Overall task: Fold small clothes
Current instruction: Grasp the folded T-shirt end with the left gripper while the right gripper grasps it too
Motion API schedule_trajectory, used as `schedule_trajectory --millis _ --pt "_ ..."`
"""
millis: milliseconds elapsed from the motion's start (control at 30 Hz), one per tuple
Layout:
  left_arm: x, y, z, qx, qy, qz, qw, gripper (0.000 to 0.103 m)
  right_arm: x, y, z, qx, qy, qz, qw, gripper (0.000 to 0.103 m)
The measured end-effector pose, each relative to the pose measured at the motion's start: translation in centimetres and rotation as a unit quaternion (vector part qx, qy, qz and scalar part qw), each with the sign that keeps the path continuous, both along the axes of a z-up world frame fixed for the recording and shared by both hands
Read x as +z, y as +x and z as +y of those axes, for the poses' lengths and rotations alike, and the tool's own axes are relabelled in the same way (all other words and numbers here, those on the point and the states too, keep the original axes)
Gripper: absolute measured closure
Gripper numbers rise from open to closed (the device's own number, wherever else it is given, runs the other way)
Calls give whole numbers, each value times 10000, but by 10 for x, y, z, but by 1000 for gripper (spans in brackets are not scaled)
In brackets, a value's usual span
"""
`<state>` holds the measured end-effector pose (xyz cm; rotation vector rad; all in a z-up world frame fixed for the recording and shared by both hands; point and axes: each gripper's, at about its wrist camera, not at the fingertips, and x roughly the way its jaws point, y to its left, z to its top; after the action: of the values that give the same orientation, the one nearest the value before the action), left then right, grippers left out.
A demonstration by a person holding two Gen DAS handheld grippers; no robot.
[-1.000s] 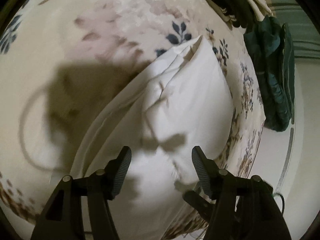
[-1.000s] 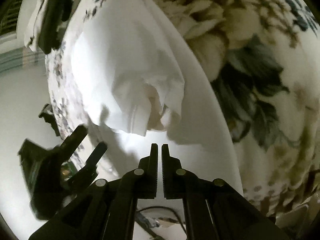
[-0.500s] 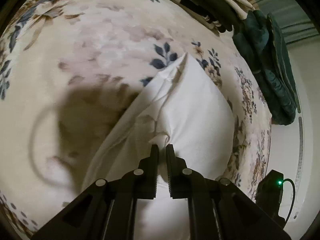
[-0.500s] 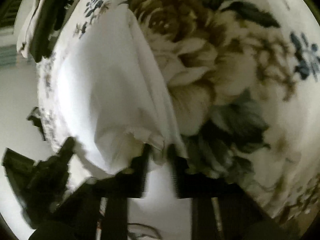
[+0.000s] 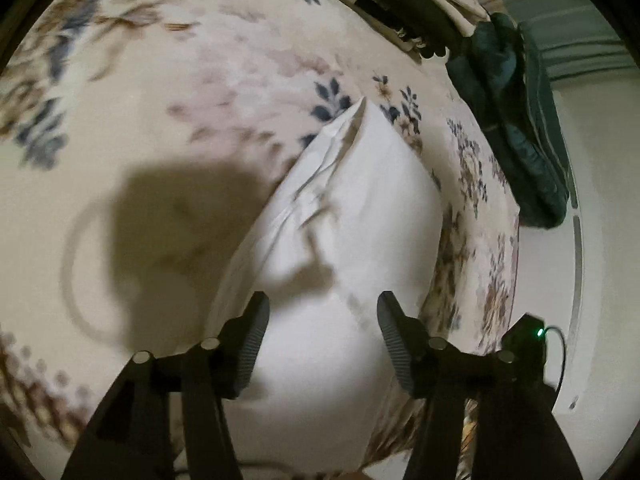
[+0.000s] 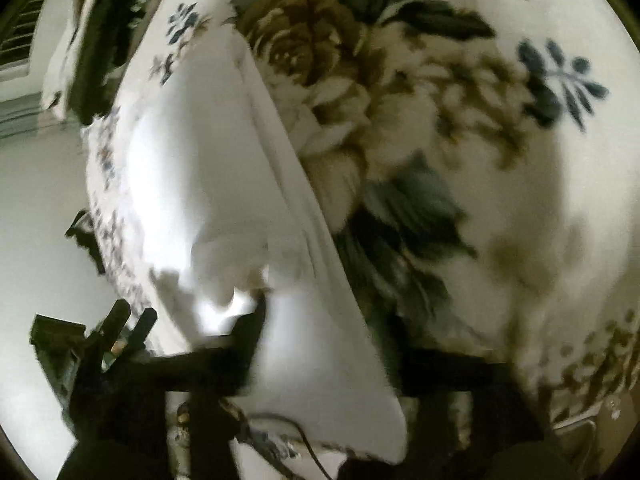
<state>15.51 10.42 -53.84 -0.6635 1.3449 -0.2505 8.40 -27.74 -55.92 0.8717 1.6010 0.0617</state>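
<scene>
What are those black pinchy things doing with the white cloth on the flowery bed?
A person is folding a small white garment on a flowery bedspread, using a gripper in each hand. The left gripper is open just above the cloth, holding nothing. The right gripper looks open too, though its view is blurry. The cloth lies partly folded, with creases along one edge. Dark green clothing waits at the bed's far edge.

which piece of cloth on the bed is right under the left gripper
The white garment, lying on the floral bedspread below the open left gripper. The dark green cloth lies at the bed's far edge.
</scene>
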Motion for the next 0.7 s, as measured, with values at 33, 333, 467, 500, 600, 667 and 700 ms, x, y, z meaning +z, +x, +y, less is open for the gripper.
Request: schedule_trajectory --millis 33,333,467,500,600,667,700 --pt "0 -11 6 -69 45 74 9999 49 0 -9 -1 87 115 68 9999 38" --pt "-66 -88 22 -476 47 1143 9923 49 -38 -95 19 508 675 803 9932 38" --pt "-89 -101 12 -503 -331 1294 9898 49 -61 -114 24 342 752 991 9916 38" --pt "-95 -103 11 -421 -444 1345 9890 49 -64 -115 25 284 836 988 9912 38" --pt "-90 -106 6 -348 -454 1126 9920 52 -69 -122 25 135 950 1055 9898 38" --pt "-86 -109 -2 -481 -317 1060 9927 90 -69 -121 28 151 921 1042 9902 39" --pt "-86 -113 -3 -544 -221 1073 9925 98 -66 -123 28 179 868 992 9911 42"
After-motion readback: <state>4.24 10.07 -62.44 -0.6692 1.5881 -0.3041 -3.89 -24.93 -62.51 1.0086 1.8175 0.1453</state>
